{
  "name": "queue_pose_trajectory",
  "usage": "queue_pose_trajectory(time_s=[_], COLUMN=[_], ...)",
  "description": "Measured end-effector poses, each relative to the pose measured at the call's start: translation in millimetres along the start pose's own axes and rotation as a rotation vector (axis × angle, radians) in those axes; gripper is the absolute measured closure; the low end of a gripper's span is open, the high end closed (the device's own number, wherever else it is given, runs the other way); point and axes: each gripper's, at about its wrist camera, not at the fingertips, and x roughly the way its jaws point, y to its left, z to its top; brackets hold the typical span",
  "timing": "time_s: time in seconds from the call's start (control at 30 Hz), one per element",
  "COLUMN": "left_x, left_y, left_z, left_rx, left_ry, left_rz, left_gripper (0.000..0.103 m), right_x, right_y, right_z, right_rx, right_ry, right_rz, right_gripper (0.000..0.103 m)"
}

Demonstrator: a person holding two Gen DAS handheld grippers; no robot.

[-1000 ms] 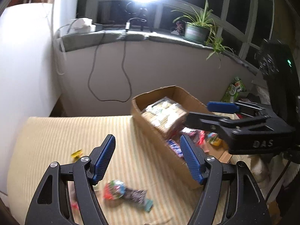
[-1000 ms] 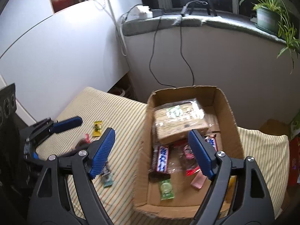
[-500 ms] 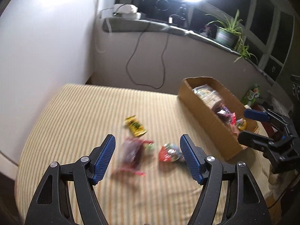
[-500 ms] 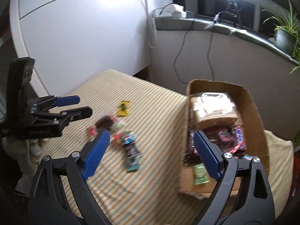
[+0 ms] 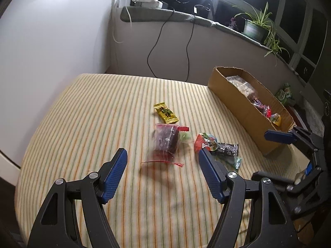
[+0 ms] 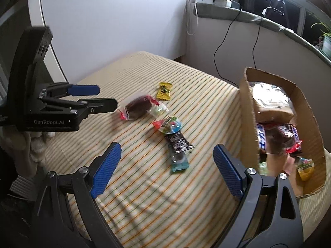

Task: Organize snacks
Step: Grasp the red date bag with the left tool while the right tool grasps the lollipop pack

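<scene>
Both your left claw (image 5: 162, 166) and right claw (image 6: 166, 162) are spread, empty. The red bag (image 5: 166, 141) looks light, crinkly, slippery; pinch its filled middle.

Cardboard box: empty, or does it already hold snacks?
Partly filled. The cardboard box holds a clear-wrapped pack at its far end and several small wrapped snacks nearer; its top is open.

On my left-wrist view: striped cushion (image 5: 86, 128) underneath everything. Cardboard box (image 5: 233, 101) at its right edge, snack packs inside. Left of box, loose cluster on cushion: candy packet (image 5: 166, 113) farthest, clear bag (image 5: 166, 142) nearer me, jelly cup (image 5: 206, 142) and cookie pack (image 5: 226, 147) right of bag, touching. Potted plant (image 5: 255, 28) on windowsill (image 5: 182, 17) behind.
</scene>
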Motion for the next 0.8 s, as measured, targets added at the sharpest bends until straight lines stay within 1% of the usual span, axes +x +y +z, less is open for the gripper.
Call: queue_pose_trajectory(time_s=[0.03,0.1,0.2,0.27,0.3,0.37,0.47,0.53,0.7,0.8], left_x=[2.3,8.7,19.2,23.5,25.8,28.8,31.6,33.4,38.3,40.2], left_y=[0.2,-0.2,2.0,3.3,4.0,4.7,6.0,6.5,6.0,4.7], left_z=[0.5,2.7,3.3,3.6,4.4,4.8,5.5,6.7,8.6,8.9], left_rx=[0.000,-0.001,-0.006,-0.010,-0.010,-0.007,-0.002,0.003,0.017,0.024], left_ry=[0.003,0.012,0.032,0.040,0.043,0.047,0.051,0.053,0.059,0.064], left_rz=[-0.007,-0.017,-0.032,-0.038,-0.041,-0.043,-0.047,-0.049,-0.053,-0.055], left_gripper=[0.033,0.039,0.043,0.045,0.046,0.049,0.053,0.054,0.054,0.057], right_x=[3.0,7.6,15.4,20.4,23.3,27.4,34.3,38.3,45.1,53.6], right_y=[0.6,-1.3,-4.7,-6.2,-7.0,-6.9,-5.2,-5.1,-2.0,0.6], right_z=[0.0,-0.1,2.4,4.1,4.7,6.0,7.8,9.5,18.1,24.2], right_rx=[0.002,0.012,0.027,0.033,0.035,0.031,0.017,0.018,0.014,0.007], right_ry=[0.004,0.010,0.024,0.036,0.046,0.059,0.081,0.091,0.088,0.093], right_rz=[0.000,-0.002,-0.007,-0.014,-0.017,-0.020,-0.039,-0.035,-0.022,-0.020], right_gripper=[0.010,0.010,0.011,0.018,0.019,0.027,0.037,0.038,0.038,0.038])
